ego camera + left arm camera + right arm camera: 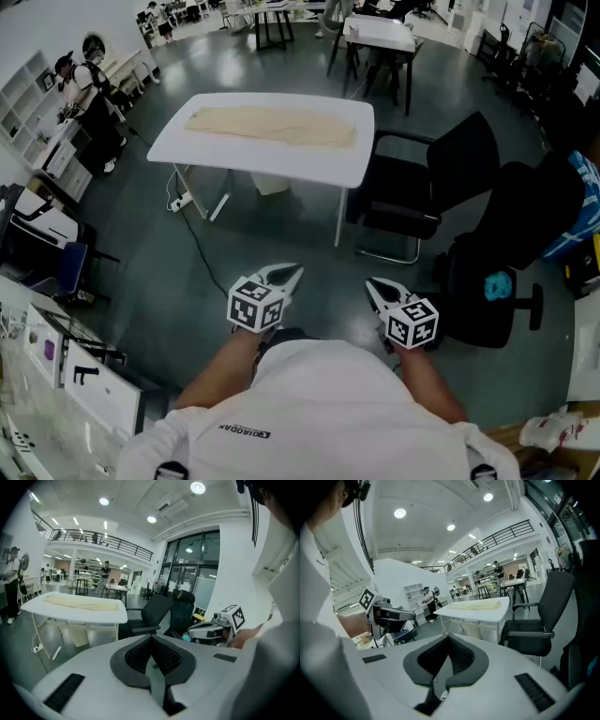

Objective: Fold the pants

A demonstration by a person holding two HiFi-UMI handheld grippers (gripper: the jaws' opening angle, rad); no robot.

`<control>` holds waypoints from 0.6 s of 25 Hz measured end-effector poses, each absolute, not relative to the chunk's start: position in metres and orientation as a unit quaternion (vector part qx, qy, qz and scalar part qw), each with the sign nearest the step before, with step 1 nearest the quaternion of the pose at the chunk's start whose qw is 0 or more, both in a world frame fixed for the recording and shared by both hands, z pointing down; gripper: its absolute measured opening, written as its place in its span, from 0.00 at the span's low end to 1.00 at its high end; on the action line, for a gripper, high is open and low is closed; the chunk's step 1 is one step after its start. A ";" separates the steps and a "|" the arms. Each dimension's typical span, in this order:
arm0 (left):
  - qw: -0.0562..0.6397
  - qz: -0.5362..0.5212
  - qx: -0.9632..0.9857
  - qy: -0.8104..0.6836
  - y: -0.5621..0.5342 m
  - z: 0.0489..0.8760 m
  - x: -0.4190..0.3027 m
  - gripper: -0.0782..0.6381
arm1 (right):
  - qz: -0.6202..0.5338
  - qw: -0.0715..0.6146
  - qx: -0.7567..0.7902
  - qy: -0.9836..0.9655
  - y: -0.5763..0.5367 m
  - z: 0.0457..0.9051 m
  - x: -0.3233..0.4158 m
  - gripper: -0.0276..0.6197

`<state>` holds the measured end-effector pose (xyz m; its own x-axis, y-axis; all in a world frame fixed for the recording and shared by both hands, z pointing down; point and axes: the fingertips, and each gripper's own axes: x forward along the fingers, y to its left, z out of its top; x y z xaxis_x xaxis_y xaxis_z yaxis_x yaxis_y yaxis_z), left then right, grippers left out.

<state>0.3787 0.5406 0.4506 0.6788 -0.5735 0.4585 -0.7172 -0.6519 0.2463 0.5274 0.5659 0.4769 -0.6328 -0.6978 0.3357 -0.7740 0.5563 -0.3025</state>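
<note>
Since the person stands well back from the white table [281, 165], neither tool has any cloth within reach. The left gripper [284, 275] and the right gripper [376, 287] are carried low and close to the body, each with its jaws pressed together on nothing. The cream pants [272, 125] lie stretched lengthwise across the tabletop, apparently laid out ready for folding, with a black office chair [427, 183] just beside the table. Folding looks not yet begun, so an approach to the table likely comes first.
</note>
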 end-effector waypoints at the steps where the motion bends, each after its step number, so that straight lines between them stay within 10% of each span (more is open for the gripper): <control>1: 0.209 0.172 0.892 -0.363 0.542 0.450 0.380 0.15 | 0.214 0.092 0.416 -0.879 0.567 0.476 0.527 0.07; 15: 0.208 0.168 0.892 -0.364 0.550 0.447 0.383 0.15 | 0.188 0.085 0.408 -0.889 0.572 0.460 0.515 0.07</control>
